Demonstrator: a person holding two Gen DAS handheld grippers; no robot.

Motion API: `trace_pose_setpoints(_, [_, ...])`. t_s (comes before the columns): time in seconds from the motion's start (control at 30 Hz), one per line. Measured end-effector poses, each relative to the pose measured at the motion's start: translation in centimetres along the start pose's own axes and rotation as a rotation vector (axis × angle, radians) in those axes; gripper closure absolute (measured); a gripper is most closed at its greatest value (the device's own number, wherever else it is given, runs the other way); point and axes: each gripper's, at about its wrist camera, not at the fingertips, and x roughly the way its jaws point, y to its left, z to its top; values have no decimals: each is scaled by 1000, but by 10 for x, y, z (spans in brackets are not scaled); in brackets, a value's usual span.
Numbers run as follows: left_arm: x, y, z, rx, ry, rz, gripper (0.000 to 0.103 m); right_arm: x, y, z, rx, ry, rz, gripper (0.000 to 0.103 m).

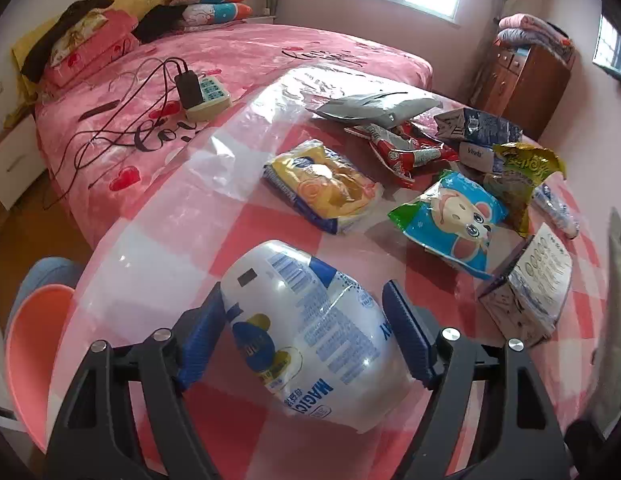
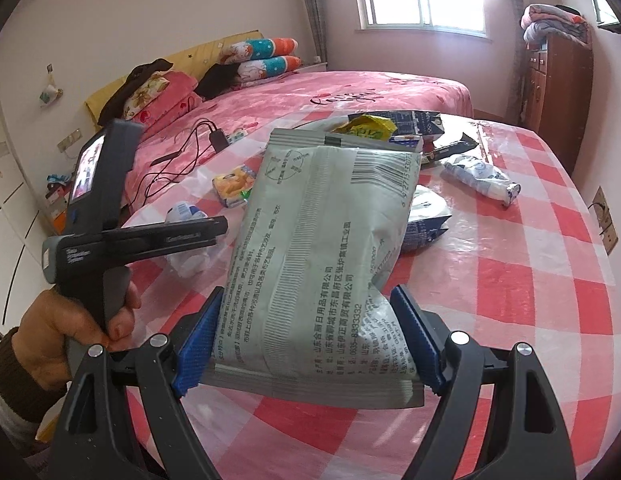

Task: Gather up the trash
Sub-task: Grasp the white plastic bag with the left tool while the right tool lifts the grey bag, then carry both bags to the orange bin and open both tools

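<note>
1. Left wrist view: left gripper (image 1: pixel 306 334) straddles a white bottle (image 1: pixel 310 332) lying low centre on the checked table (image 1: pixel 266 216); the left pad touches it, the right pad stands just clear, so it is not clamped.
2. Wrappers (image 1: pixel 450 216) lie scattered at right; a pink bin (image 1: pixel 30 344) sits lower left.
3. Right wrist view: right gripper (image 2: pixel 308 338) clamps a grey pouch (image 2: pixel 322 248), centre frame, raised above the table.
4. A hand (image 2: pixel 66 328) at lower left holds the other tool.
</note>
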Motion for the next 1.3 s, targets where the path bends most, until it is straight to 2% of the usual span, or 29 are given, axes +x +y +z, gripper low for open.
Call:
trace_pose_setpoints(0.33, [-19, 33, -8, -35, -14, -90, 27, 18, 27, 4, -25, 53, 51, 21])
trace_pose_setpoints(0.63, [-44, 66, -11, -67, -53, -127, 27, 32, 63, 8, -77, 95, 111, 22])
trace_pose_setpoints(0.83, [-67, 106, -13, -115, -93, -102, 27, 42, 111, 16, -161, 115, 174, 22])
trace_pose_setpoints(1.03, [-82, 170, -23, -196, -115, -29, 27, 61, 174, 25, -261, 136, 280, 21])
trace_pose_setpoints(1.3, [-65, 250, -53, -323, -87, 71, 27, 100, 251, 40, -382, 162, 386, 20])
